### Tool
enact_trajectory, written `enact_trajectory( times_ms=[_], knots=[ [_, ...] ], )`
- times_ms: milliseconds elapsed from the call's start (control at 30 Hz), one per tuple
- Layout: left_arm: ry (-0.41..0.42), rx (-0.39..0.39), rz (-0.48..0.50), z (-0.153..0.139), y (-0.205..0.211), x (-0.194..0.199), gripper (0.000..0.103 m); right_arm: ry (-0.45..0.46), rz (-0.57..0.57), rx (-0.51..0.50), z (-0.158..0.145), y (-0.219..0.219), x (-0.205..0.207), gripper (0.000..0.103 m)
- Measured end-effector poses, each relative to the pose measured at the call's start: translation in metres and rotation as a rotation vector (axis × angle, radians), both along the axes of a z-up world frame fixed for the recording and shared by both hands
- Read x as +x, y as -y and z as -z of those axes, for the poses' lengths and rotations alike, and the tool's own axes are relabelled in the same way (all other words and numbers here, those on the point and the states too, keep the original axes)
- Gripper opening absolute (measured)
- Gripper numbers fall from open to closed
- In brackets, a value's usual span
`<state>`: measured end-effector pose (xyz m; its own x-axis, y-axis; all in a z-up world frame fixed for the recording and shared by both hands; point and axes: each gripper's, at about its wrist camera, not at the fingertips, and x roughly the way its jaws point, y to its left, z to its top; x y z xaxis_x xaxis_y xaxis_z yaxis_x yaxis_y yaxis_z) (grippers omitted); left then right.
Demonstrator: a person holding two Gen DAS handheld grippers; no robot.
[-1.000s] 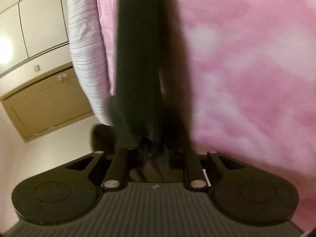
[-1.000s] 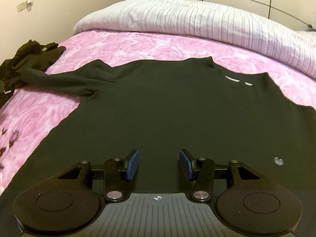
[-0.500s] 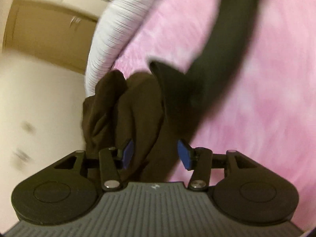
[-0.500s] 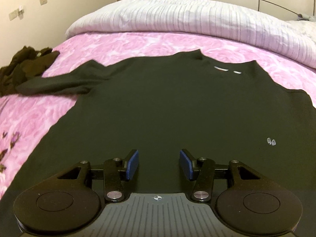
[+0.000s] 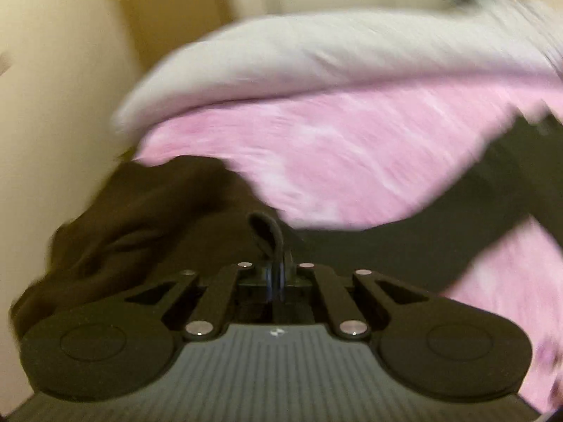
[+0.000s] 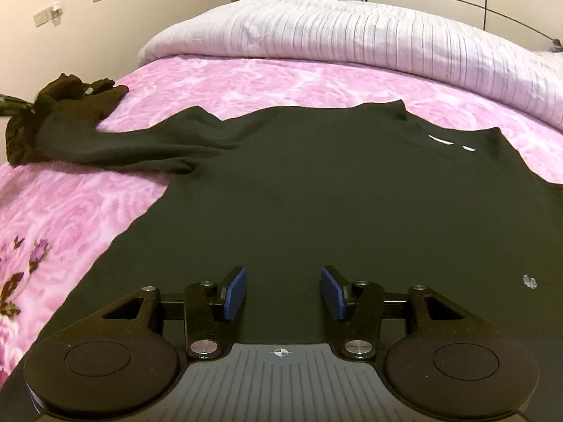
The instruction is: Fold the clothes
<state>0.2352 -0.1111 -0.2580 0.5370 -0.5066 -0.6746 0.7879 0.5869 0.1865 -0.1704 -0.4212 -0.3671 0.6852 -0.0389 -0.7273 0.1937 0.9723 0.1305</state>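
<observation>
Pink floral bedding (image 6: 246, 81) covers the bed, and the clothes lie spread on it. At the far left edge of the bed, in the right wrist view, a crumpled brown garment (image 6: 52, 105) sits in a heap close to the cream wall (image 6: 123, 17). The end of the black top's left sleeve (image 6: 116, 144) lies against that heap, and the sleeve runs from there rightward into the body of the black long-sleeved top (image 6: 316, 193), which lies flat, front side down or up one cannot tell, with its neckline toward the far side and a small white label (image 6: 443, 140) near the collar. The hem end lies nearest the camera. A pale ribbed duvet (image 6: 352, 35) is bunched along the far edge of the bed, behind the top.

The left wrist view is blurred. Its left gripper (image 5: 276, 274) has its jaws pressed together, with a fold of dark fabric from the sleeve cuff (image 5: 267, 235) pinched between them; the sleeve stretches away to the right across the pink cover. The brown heap lies just to the left of it.

The right gripper (image 6: 281, 292) hovers over the near part of the black top with its blue pads (image 6: 234, 292) standing apart, nothing between them.
</observation>
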Motion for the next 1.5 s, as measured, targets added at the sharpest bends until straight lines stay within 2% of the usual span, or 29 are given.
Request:
enact_trajectory(
  times_ms=[67,100,167,300,333,433,500,567,633,667,733,767,867,900,967,1000,1033,1067,1267,1500],
  knots=[
    [0.031,0.033,-0.052,0.008,-0.005,0.005,0.003,-0.002,0.005,0.018,0.004,-0.001,0.006,0.051],
    [0.015,0.035,-0.071,0.014,-0.006,0.010,0.003,-0.003,0.006,0.020,0.006,-0.003,0.008,0.052],
    [-0.067,0.016,-0.108,0.027,-0.005,0.024,0.004,0.000,-0.008,0.020,0.006,-0.010,0.013,0.052],
    [-0.130,-0.036,-0.195,0.038,-0.019,0.040,0.020,0.012,-0.072,0.016,0.002,-0.029,0.020,0.053],
    [-0.131,-0.049,-0.211,0.037,-0.025,0.042,0.025,0.013,-0.094,0.011,0.000,-0.035,0.021,0.053],
    [-0.101,-0.063,-0.240,0.029,-0.043,0.045,0.027,0.015,-0.145,-0.026,-0.001,-0.048,0.023,0.053],
    [-0.016,-0.019,-0.222,0.021,-0.054,0.034,0.027,0.015,-0.148,-0.024,0.001,-0.051,0.023,0.053],
    [0.108,0.048,-0.168,0.018,-0.060,0.016,0.029,0.013,-0.143,-0.014,0.004,-0.053,0.023,0.053],
    [0.280,0.148,-0.012,0.028,-0.059,-0.018,0.029,0.011,-0.136,-0.004,0.006,-0.056,0.022,0.053],
    [0.355,0.215,0.092,0.040,-0.056,-0.035,0.030,0.013,-0.139,-0.003,0.006,-0.058,0.022,0.053],
    [0.514,0.400,0.322,0.075,-0.052,-0.071,0.033,0.014,-0.143,-0.003,0.007,-0.061,0.021,0.054],
    [0.589,0.485,0.400,0.092,-0.051,-0.081,0.033,0.013,-0.142,-0.004,0.007,-0.062,0.021,0.054],
    [0.801,0.719,0.596,0.143,-0.046,-0.100,0.035,0.011,-0.134,0.000,0.006,-0.063,0.020,0.054],
    [0.846,0.773,0.640,0.155,-0.045,-0.102,0.033,0.011,-0.128,0.005,0.006,-0.062,0.020,0.054],
    [0.885,0.805,0.656,0.165,-0.043,-0.097,0.029,0.011,-0.113,0.011,0.005,-0.059,0.019,0.054],
    [0.893,0.813,0.648,0.166,-0.041,-0.094,0.025,0.010,-0.103,0.012,0.004,-0.057,0.018,0.055],
    [0.886,0.826,0.634,0.166,-0.039,-0.089,0.011,0.008,-0.094,0.011,0.005,-0.055,0.017,0.055],
    [0.868,0.836,0.618,0.163,-0.038,-0.085,0.003,0.006,-0.085,0.011,0.005,-0.053,0.017,0.055],
    [0.736,0.774,0.505,0.126,-0.047,-0.098,0.003,0.021,-0.066,0.016,0.002,-0.048,0.012,0.055],
    [0.689,0.824,0.512,0.145,-0.053,-0.100,0.007,0.018,-0.074,0.038,0.006,-0.052,0.023,0.056]
  ],
)
